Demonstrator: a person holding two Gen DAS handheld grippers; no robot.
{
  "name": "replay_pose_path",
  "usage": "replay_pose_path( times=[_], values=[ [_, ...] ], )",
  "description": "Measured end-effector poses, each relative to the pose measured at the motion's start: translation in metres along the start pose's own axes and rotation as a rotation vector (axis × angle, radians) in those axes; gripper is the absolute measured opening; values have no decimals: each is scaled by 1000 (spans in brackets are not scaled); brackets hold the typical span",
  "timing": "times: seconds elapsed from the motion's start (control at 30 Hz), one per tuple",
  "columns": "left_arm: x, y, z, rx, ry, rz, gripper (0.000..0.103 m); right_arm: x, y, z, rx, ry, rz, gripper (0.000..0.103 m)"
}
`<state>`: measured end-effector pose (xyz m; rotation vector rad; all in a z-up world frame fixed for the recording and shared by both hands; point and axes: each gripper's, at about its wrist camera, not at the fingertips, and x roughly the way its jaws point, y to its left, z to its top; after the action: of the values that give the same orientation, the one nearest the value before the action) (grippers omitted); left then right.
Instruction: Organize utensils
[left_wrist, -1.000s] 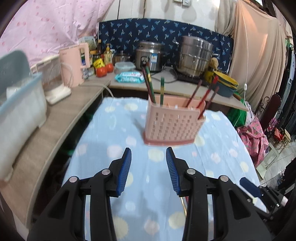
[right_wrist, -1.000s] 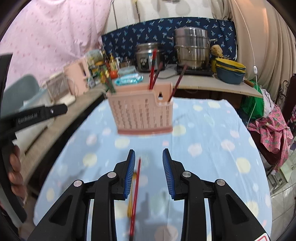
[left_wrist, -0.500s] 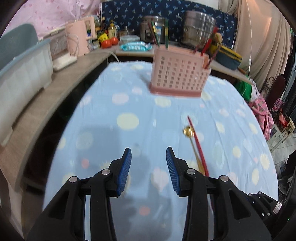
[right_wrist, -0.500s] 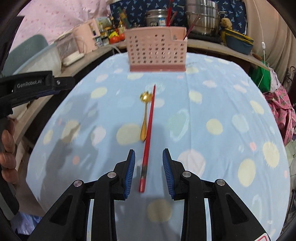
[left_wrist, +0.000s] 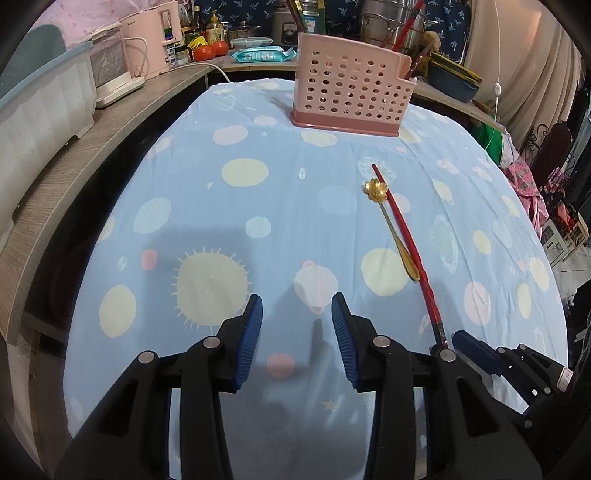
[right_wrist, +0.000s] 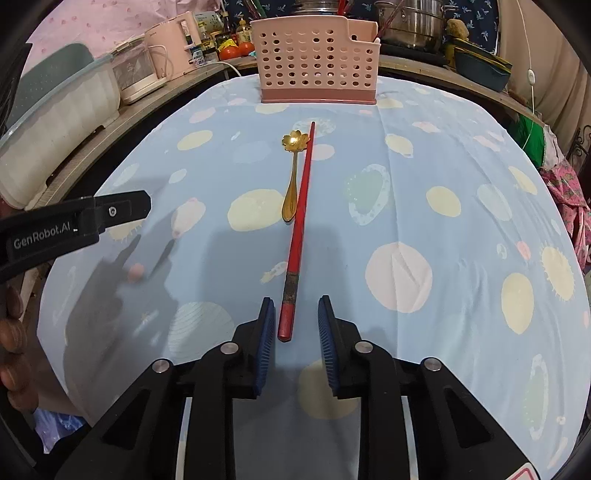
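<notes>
Lying on the table (right_wrist: 461, 155), a red chopstick (right_wrist: 297, 236) touches a gold spoon (right_wrist: 291, 177). Your right tongs (right_wrist: 295, 325) gape around its near end; your left tongs (left_wrist: 295, 328) gape empty.

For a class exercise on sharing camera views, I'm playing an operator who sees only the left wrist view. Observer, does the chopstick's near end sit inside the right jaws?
Observer: Yes. In the right wrist view, the near end of the chopstick lies on the cloth between the jaws of the right gripper, closer to the left one.
Operator: Is it gripped?
Observer: No. The jaws stand wide apart, not closed on it.
Operator: Would closing also catch the spoon?
Observer: Probably not. The handle of the spoon ends well ahead of the jaws, beside the chopstick's middle.
</notes>
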<state>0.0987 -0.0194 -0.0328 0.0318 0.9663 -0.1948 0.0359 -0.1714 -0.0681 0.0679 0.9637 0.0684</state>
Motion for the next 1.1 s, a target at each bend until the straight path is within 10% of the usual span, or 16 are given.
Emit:
replay_pose_path(
  times=[0.27,1.1],
  values=[
    [6,-9,0,20,21,-14,38,4,-5,0,6,-13,-21,7],
    [66,-84,24,98,82,-107,44,2,-56,13,138,-22,-2,7]
  ],
)
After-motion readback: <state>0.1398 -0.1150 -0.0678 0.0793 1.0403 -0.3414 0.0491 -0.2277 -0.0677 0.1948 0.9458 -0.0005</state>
